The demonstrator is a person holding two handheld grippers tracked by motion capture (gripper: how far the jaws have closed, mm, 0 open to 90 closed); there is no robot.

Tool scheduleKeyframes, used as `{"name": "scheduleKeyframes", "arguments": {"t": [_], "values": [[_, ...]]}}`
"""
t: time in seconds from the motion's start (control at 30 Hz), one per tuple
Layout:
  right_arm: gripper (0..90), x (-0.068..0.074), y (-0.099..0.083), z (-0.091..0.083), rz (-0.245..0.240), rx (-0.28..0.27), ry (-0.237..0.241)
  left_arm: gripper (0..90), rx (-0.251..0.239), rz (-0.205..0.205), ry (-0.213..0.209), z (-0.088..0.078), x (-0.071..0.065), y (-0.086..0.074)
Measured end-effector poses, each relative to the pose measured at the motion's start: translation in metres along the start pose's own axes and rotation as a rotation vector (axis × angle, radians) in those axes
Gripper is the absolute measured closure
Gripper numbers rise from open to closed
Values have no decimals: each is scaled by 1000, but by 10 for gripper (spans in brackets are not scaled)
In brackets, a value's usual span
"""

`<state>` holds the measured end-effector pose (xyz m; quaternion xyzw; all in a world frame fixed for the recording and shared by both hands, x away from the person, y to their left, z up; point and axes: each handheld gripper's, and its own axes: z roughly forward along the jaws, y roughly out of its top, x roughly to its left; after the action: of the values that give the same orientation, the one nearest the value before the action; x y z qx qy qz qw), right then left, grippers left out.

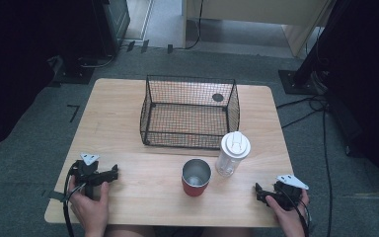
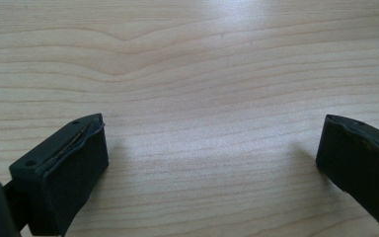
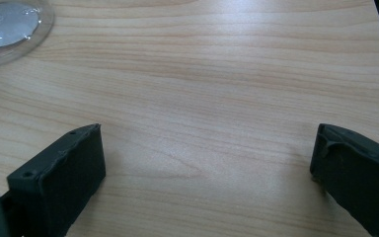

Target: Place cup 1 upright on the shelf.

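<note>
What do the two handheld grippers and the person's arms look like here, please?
Both the left gripper and the right gripper are black, blocky two-jaw tools, each topped by a grey three-cornered plate and trailing a black cable. The pads are dark and flat. The forearms are bare, with no sleeves or gloves.

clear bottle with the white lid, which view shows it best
The high view: the clear bottle stands whole and upright beside the red cup, in front of the wire basket. The right gripper view catches just its base at the top left corner.
</note>
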<state>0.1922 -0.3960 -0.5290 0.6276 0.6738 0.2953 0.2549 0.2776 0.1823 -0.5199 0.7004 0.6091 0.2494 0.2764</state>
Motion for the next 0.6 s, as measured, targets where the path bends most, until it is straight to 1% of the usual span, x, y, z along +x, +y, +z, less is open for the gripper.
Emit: {"name": "scheduleKeyframes", "arguments": {"t": [0.07,0.13,0.17,0.2,0.23,0.3,0.33,0.37,0.43,0.57,0.6], "values": [[1,2,0,-1,1,1,2,0,0,0,0,0,0,0],[1,7,-2,-2,-7,-5,4,0,0,0,0,0,0,0],[7,13,-2,-3,-27,-15,13,0,0,0,0,0,0,0],[22,17,-2,-5,-42,-19,20,0,0,0,0,0,0,0],[22,17,-2,-5,-42,-19,20,0,0,0,0,0,0,0],[37,25,0,-9,-47,-40,24,0,-1,-1,0,0,0,0],[37,31,3,-12,-50,-61,41,0,-1,-1,-1,0,0,0],[37,34,4,-13,-48,-67,52,0,-1,-1,0,0,0,0],[37,38,5,-14,-53,-74,65,0,-1,-1,0,0,0,0],[37,44,6,-15,-62,-76,71,0,-1,-1,0,0,0,0],[37,47,7,-17,-64,-79,79,0,-1,-1,0,0,0,0]]}}
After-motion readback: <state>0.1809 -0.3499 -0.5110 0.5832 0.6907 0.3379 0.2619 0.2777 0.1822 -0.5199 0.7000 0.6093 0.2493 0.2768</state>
